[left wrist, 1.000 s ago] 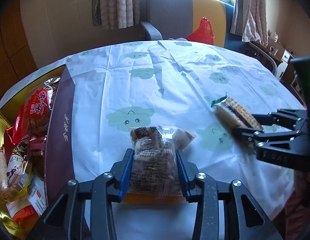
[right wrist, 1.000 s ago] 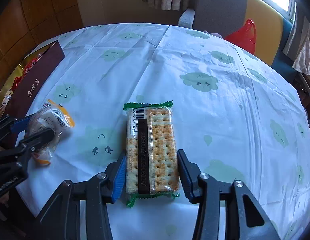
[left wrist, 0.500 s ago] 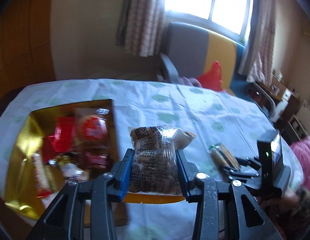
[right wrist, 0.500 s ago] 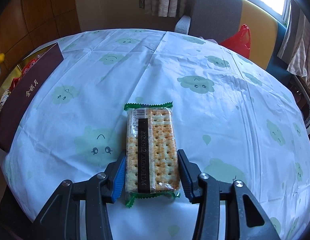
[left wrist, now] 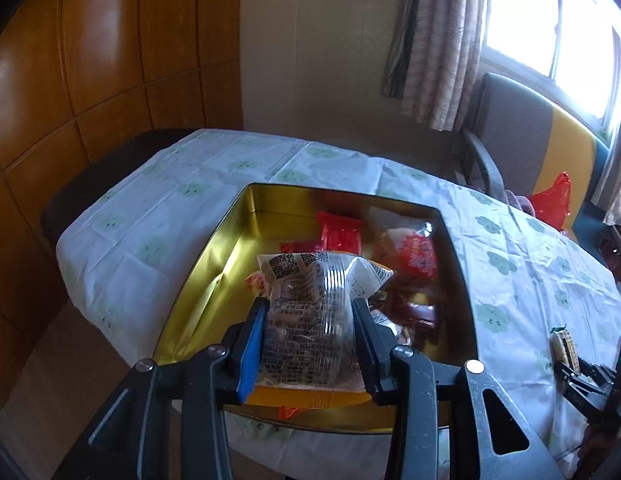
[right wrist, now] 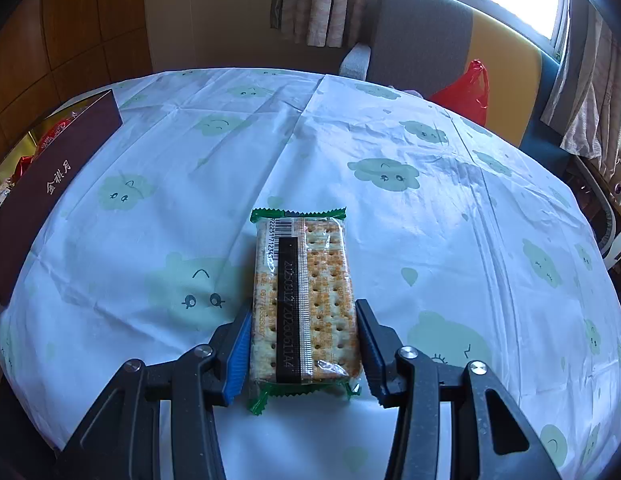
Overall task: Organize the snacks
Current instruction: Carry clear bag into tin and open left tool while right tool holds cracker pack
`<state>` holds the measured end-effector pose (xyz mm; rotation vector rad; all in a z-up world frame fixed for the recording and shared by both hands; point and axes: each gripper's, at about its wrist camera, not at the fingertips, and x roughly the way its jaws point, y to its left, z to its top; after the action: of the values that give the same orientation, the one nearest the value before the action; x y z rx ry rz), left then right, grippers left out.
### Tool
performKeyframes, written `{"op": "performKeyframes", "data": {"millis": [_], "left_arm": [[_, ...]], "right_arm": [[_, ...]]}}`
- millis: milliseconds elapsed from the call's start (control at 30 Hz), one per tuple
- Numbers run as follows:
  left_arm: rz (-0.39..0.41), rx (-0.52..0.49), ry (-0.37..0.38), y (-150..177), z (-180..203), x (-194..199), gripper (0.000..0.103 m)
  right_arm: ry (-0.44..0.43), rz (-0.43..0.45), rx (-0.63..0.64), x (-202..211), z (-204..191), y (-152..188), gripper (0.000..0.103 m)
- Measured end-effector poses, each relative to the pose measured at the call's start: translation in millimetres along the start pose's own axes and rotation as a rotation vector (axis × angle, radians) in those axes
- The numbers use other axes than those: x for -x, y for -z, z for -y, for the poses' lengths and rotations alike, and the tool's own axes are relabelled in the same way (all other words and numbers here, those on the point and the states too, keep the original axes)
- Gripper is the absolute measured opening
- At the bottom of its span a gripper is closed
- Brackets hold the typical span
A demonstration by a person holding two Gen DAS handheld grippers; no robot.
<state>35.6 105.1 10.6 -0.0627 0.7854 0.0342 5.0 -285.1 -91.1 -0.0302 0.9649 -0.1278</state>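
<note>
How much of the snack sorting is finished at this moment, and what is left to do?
Done: several red packets lie in the gold box. In hand: the left gripper holds a clear snack bag above the box. Left: the right gripper grips the cracker pack over the tablecloth, apart from the box.

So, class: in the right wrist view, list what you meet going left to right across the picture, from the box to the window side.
Dark red box → cracker packet in the right gripper → red plastic bag → curtain.
</note>
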Motion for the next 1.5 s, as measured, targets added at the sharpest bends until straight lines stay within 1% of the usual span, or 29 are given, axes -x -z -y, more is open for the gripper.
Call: {"op": "performKeyframes", "data": {"millis": [133, 333, 700, 1000, 1067, 1167, 1233, 1300, 1433, 1500], "left_arm": [[-0.014, 0.003, -0.006, 6, -4, -7, 0.042], [-0.019, -0.018, 0.004, 6, 5, -10, 0.042], [-0.012, -0.058, 0.006, 3, 20, -9, 0.042], [-0.026, -0.082, 0.022, -4, 28, -17, 0.042], [-0.042, -0.073, 0.041, -7, 28, -21, 0.042], [-0.09, -0.041, 0.092, -14, 25, -32, 0.042], [-0.13, -0.001, 0.139, -23, 22, -42, 0.042], [-0.149, 0.037, 0.17, -33, 17, -51, 0.042], [-0.185, 0.071, 0.224, -57, 17, -74, 0.042], [-0.195, 0.068, 0.21, -66, 20, -89, 0.042]], "right_arm": [[0.001, 0.003, -0.004, 0, 0, 0, 0.048], [0.007, 0.003, -0.005, 0, -1, 0, 0.048], [0.008, 0.012, -0.007, 1, -1, 1, 0.048], [0.005, 0.019, -0.008, 2, 0, 2, 0.048], [0.005, 0.02, -0.009, 2, 0, 2, 0.048], [0.005, 0.02, -0.01, 2, 0, 2, 0.048], [0.005, 0.021, -0.009, 2, 0, 2, 0.048], [0.005, 0.022, -0.01, 3, 0, 2, 0.048], [0.006, 0.024, -0.013, 3, 0, 2, 0.048], [0.006, 0.025, -0.014, 3, 0, 1, 0.048]]}}
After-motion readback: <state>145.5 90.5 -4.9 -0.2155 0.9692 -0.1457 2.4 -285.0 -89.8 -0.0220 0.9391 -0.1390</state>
